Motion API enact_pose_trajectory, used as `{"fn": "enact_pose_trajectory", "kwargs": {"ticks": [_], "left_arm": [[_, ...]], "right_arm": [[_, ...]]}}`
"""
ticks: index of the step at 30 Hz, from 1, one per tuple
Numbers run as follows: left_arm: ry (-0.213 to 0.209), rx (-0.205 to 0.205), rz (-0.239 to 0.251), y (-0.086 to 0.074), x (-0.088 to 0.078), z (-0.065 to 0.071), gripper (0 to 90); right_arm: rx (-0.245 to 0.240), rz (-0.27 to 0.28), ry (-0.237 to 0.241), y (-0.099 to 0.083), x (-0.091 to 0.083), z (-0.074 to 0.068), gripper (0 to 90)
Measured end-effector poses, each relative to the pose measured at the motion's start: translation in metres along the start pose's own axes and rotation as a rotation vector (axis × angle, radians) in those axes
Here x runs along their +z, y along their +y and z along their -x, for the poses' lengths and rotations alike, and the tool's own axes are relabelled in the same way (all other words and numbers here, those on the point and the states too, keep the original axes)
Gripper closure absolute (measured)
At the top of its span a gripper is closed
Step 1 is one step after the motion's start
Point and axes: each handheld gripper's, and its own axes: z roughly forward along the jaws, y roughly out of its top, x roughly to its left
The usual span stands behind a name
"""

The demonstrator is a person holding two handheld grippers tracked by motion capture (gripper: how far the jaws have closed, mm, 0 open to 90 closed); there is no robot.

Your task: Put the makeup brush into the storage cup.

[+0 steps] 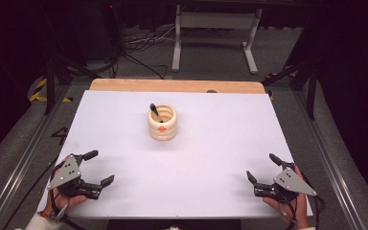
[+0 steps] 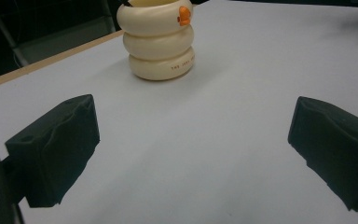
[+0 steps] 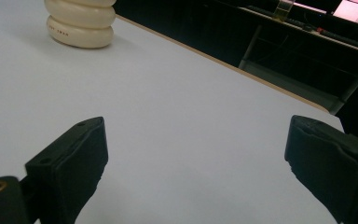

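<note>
A cream ringed pot [image 1: 162, 122] with a small orange mark on its front stands upright near the middle of the white table [image 1: 211, 143]. A dark pen-like stick [image 1: 154, 110] leans inside it. My left gripper [image 1: 100, 166] rests open at the front left corner, held by a hand, far from the pot [image 2: 157, 39]. At the front right my right gripper [image 1: 262, 168] is open too, with nothing between its jaws. The pot's lower rings [image 3: 80, 22] sit at the top left of the right gripper view.
A wooden strip [image 1: 172, 86] runs along the table's far edge. Beyond it stand a white metal frame [image 1: 215, 33] and loose cables [image 1: 139, 48] on the floor. Metal rails [image 1: 24, 148] flank both sides of the table.
</note>
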Motion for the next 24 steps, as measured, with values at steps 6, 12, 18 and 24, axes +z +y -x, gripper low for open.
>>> {"fn": "enact_pose_trajectory", "kwargs": {"ticks": [6, 12, 18, 24], "left_arm": [[-0.004, 0.002, -0.002, 0.0, 0.0006, 0.0001, 2.9], [-0.001, 0.001, -0.001, 0.0, 0.0002, 0.0, 2.9], [-0.002, -0.004, -0.004, -0.0001, 0.0016, -0.0003, 2.9], [-0.003, 0.001, -0.01, -0.0001, 0.0022, -0.0018, 2.9]], "right_arm": [[0.006, 0.003, -0.007, -0.0002, -0.0016, 0.0012, 6.6], [0.007, 0.007, -0.007, 0.0004, -0.0019, 0.0014, 6.7], [0.007, 0.004, -0.004, -0.0001, -0.0015, 0.0015, 6.8], [0.005, 0.003, -0.005, 0.0003, -0.0012, 0.0016, 6.8]]}}
